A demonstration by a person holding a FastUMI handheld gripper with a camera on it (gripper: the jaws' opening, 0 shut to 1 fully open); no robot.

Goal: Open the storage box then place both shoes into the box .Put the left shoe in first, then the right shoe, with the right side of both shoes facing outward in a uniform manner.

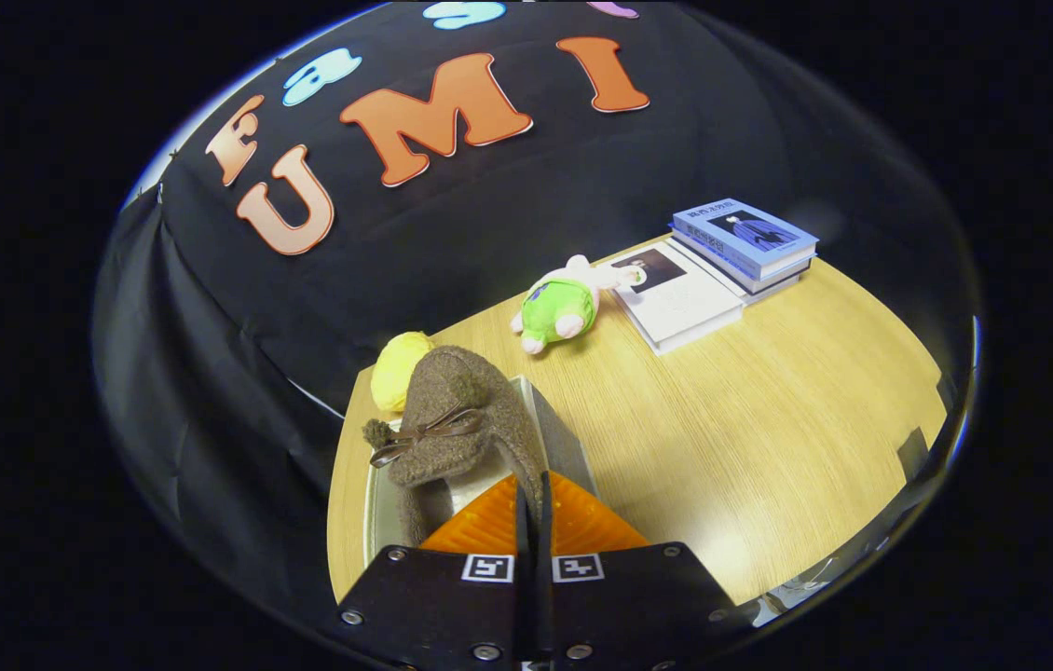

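Note:
A brown fuzzy shoe (452, 419) with a thin bow on its top hangs just ahead of my fingers, toe pointing away from me. My gripper (531, 486) is shut on the shoe's thin heel-side rim, which is pinched between both fingers. Directly under the shoe lies the open grey storage box (566, 438), with its pale rim (369, 503) showing beside the shoe. The shoe hides most of the box's inside, so I cannot tell what lies in it.
A yellow plush (399, 368) lies just beyond the box. Farther out on the wooden table (750, 438) are a green and white plush toy (559, 308), a flat white book (680, 300) and a stack of blue books (743, 238).

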